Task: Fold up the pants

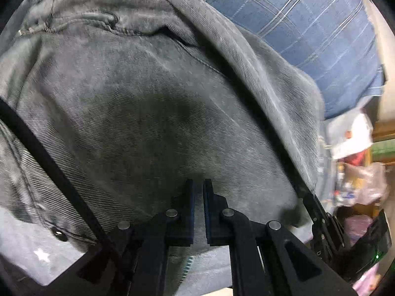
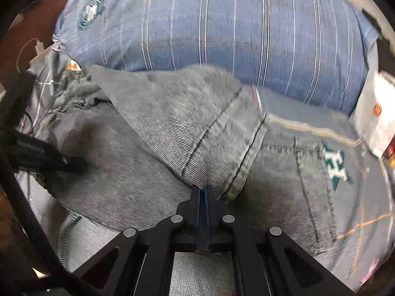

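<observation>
Grey denim pants (image 1: 138, 113) lie on a bed and fill the left wrist view. My left gripper (image 1: 199, 185) hovers close over the flat denim with its jaws a narrow gap apart and nothing between them. In the right wrist view my right gripper (image 2: 203, 189) is shut on the hemmed cuff of a pant leg (image 2: 222, 145), which is folded over the rest of the pants (image 2: 118, 162). A back pocket (image 2: 318, 192) with a green and white patch (image 2: 334, 165) lies to the right. The left gripper (image 2: 39, 155) shows at the left edge.
A blue striped pillow (image 2: 222, 29) lies behind the pants; it also shows in the left wrist view (image 1: 308, 24). Bags and clutter (image 1: 355, 162) sit beyond the bed at right. A white packet (image 2: 377, 118) lies at the right edge.
</observation>
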Demonstrator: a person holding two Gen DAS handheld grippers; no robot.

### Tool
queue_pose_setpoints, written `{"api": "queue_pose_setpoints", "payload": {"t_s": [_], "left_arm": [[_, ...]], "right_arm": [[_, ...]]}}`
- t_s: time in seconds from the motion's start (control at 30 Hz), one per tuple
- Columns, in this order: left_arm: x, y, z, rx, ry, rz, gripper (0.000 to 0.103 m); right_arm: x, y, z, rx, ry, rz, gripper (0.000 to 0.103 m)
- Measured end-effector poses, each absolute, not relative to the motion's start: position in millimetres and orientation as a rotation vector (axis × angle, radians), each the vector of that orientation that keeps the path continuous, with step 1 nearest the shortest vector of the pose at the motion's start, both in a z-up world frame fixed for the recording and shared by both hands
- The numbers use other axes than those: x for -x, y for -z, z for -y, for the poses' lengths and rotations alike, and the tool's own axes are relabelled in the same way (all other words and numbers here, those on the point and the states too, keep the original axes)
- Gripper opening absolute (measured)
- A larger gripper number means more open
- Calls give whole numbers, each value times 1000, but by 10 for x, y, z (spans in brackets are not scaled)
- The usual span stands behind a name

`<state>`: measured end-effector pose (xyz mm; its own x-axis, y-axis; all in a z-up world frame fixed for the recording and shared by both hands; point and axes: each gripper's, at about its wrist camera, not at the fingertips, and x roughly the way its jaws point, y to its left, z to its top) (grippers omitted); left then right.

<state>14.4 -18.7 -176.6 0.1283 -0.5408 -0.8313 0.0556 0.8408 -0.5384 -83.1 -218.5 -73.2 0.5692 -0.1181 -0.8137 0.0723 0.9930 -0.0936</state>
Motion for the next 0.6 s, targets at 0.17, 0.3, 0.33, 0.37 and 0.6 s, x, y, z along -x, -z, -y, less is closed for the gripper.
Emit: {"api": "queue_pose_setpoints", "payload": {"t_s": [0.17,0.3,0.33,0.37,0.6], "left_arm": [[-253,1424,244,393,493,-1270,67],[-515,1242,389,417,509,-1215,74],[-653,1247,450,421,489,-1225,74],[-764,1275,499,417,469,-1237,74],[-1375,1657,696,446,413,-1357,1]], "right_arm": [[972,697,2384,-48,197,-936,3],[1022,673,2560,-202,155,-911,4],[1020,646,2579,-227,136,-894,4],[1042,595,2612,-283,94,-863,5],[985,607,2640,-452,-3,-830,76]]}}
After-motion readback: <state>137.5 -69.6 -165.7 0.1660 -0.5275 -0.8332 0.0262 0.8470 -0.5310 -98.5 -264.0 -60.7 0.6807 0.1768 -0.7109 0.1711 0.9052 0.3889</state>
